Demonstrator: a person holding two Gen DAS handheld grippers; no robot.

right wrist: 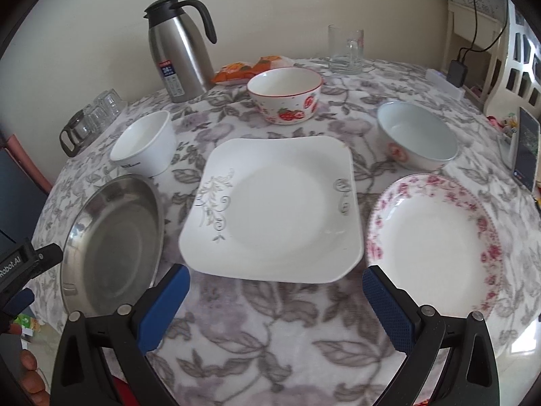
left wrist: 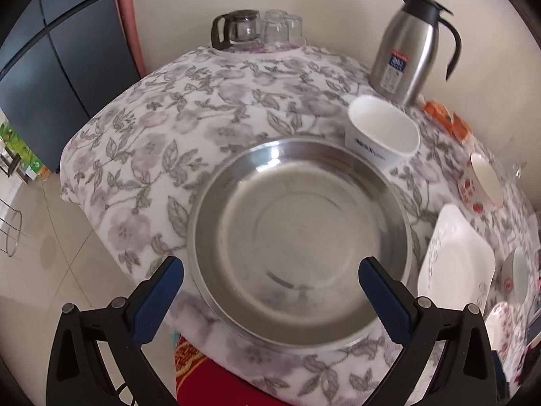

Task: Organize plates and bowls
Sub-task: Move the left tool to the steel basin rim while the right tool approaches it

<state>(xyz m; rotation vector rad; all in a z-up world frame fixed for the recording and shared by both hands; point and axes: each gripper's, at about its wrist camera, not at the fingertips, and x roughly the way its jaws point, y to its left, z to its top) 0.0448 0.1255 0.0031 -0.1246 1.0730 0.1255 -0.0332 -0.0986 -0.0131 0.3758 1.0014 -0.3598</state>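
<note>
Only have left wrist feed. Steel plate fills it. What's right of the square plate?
Observer: A round pink-floral plate lies beside the square plate, apart from it.
Operator: Bowls?
Observer: Three, behind the plates: white bowl, strawberry bowl, pale bowl, all upright and empty.
Operator: Right gripper holding anything?
Observer: No. Right gripper is open, at the square plate's near edge.

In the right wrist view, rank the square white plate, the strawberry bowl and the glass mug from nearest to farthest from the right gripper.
1. Square white plate: just ahead of the open right gripper, centre of the table.
2. Strawberry bowl: behind the plate, upright.
3. Glass mug: far edge near the wall, slightly to the right.
</note>
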